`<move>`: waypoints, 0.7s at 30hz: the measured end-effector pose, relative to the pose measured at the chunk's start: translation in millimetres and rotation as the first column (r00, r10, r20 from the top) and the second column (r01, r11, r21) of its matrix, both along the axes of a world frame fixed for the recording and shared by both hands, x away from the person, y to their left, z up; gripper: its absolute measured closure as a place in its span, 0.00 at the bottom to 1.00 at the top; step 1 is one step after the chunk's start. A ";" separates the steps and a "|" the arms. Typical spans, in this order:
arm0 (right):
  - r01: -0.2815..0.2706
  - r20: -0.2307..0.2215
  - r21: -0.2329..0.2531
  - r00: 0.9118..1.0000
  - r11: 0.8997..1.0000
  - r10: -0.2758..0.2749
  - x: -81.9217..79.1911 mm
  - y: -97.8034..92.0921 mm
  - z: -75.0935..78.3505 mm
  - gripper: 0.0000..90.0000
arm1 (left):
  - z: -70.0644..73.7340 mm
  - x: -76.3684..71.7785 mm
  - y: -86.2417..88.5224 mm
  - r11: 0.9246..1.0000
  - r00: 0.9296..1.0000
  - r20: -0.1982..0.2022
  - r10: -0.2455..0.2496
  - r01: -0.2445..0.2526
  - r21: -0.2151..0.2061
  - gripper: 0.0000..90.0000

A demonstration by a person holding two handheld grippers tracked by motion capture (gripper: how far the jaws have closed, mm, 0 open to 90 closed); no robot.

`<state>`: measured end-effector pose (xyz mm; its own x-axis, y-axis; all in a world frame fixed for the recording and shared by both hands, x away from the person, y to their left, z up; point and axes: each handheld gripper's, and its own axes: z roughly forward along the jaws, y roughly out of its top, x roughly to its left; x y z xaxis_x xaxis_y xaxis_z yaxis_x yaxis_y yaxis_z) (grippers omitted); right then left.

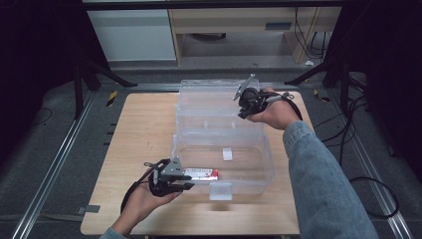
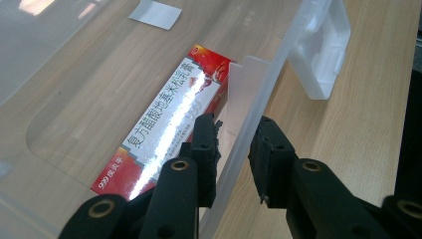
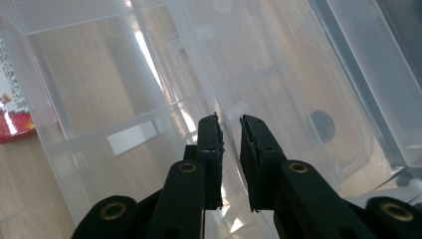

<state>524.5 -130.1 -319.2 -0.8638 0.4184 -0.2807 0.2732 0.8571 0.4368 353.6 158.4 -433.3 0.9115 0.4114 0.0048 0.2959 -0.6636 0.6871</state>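
- Dark curtains and floor rails surrounded the wooden table (image 1: 134, 144), and on it stood my clear plastic box (image 1: 259, 169) with its lid (image 1: 209, 94) folded back.
- I saw the red and white medicine carton (image 1: 201, 173) lying flat on the box floor, just beside the near wall, not held by anything.
- My left gripper (image 2: 234, 144) stood released, its jaws apart on both sides of the near wall (image 2: 249, 124): one inside beside the carton, one outside. I judged I had placed it so in order to steady the box.
- The white latch (image 2: 321, 50) hung on the front of that wall, apart from the jaws.
- My right gripper (image 3: 230, 134) was nearly closed on the lid's edge at the far side, with a narrow gap. I judged it was placed there to swing the lid down.
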 end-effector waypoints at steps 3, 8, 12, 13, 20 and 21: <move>-0.012 0.000 -0.012 1.000 1.000 0.012 -3.0 0.4 3.2 0.90 | 0.4 0.0 -0.4 1.000 1.000 -0.002 0.001 -0.001 0.003 0.81; -0.023 0.004 -0.023 1.000 0.999 0.023 -6.9 1.3 6.8 0.91 | 0.7 -0.1 -1.1 1.000 1.000 0.000 0.002 -0.002 0.007 0.80; -0.021 0.011 -0.032 1.000 0.999 0.021 -8.6 2.2 8.5 0.91 | 0.8 -0.2 -1.5 1.000 1.000 0.002 0.003 -0.003 0.008 0.80; -0.024 0.010 -0.031 1.000 0.999 0.025 -8.9 2.5 9.1 0.91 | 0.7 -0.4 -1.9 1.000 1.000 0.002 0.006 -0.006 0.006 0.80; -0.026 0.010 -0.032 1.000 0.999 0.026 -12.1 2.1 12.8 0.92 | 0.7 0.4 -2.9 1.000 1.000 0.003 0.010 -0.010 0.005 0.80; -0.029 0.013 -0.029 0.999 0.999 0.030 -12.6 1.6 13.2 0.92 | 0.8 0.5 -3.3 1.000 1.000 0.002 0.011 -0.011 0.005 0.80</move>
